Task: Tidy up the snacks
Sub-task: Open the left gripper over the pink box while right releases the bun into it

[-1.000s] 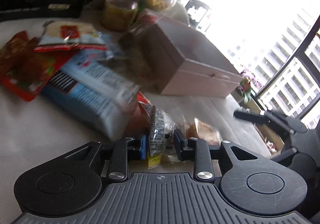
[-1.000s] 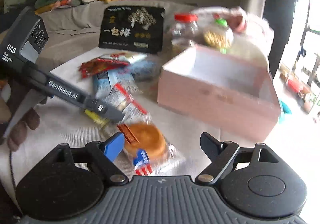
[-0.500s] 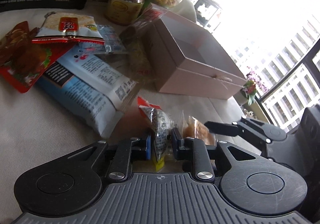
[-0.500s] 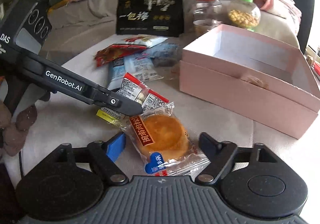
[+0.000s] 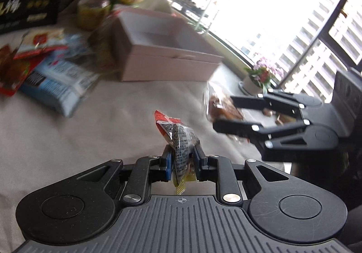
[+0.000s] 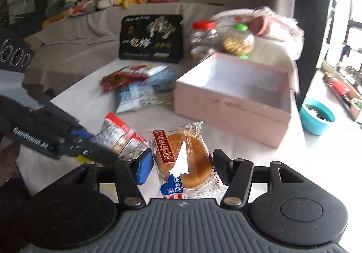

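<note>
Being pinched tight in the left gripper (image 5: 182,160), a red-edged packet (image 5: 178,137) is being held above the cloth (image 5: 108,121). The right gripper (image 6: 181,166) is being closed around a wrapped cake (image 6: 184,159), pads not yet touching, near the pink box (image 6: 228,97).

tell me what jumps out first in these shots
Each gripper has a wrapped snack between its fingers: the left gripper is shut on a small red and silver packet, and the right gripper's jaws are closing around a round cake in clear wrap. Beyond them an open pink box sits on the cloth, with a loose pile of snack packs to its left and jars behind it.
</note>
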